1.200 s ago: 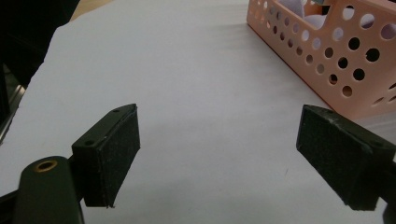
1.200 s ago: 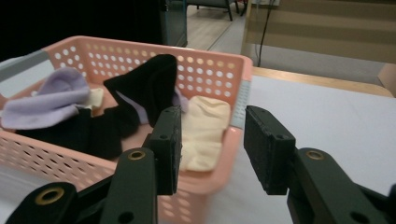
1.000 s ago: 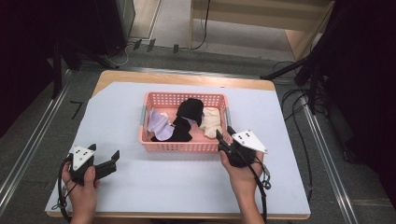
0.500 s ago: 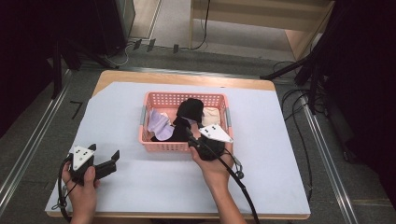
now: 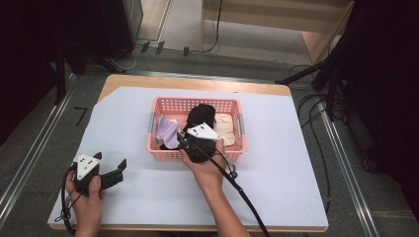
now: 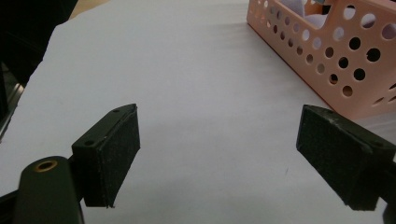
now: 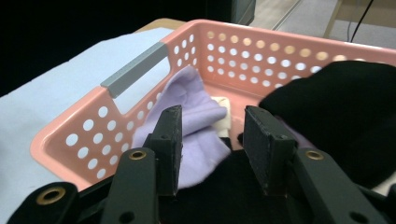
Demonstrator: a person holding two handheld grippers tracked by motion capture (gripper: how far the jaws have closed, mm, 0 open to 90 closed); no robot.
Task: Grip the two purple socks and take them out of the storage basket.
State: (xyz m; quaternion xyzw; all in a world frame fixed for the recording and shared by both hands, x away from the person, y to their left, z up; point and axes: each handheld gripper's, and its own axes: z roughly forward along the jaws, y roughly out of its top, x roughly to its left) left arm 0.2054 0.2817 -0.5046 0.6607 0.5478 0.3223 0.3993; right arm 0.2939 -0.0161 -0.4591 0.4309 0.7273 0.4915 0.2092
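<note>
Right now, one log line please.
right gripper: open over basket, lilac cloth between fingers | left gripper: open, idle on table

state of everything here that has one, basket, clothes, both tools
pink basket: upright on the table, holding clothes
lilac cloth: crumpled inside the basket, not gripped
black cloth: piled in the basket, not gripped
cream cloth: lying in the basket
right tool: over the basket, jaws partly open, nothing between the pads
left tool: jaws wide open over the bare table, holding nothing

My black right gripper [image 7: 212,144] hung over the pink, round-holed basket [image 5: 160,104] with its grey handle [image 7: 134,69]. Inside the basket lay a lilac cloth [image 7: 196,135], a black cloth [image 7: 336,107] and a cream one [image 5: 226,126].
</note>
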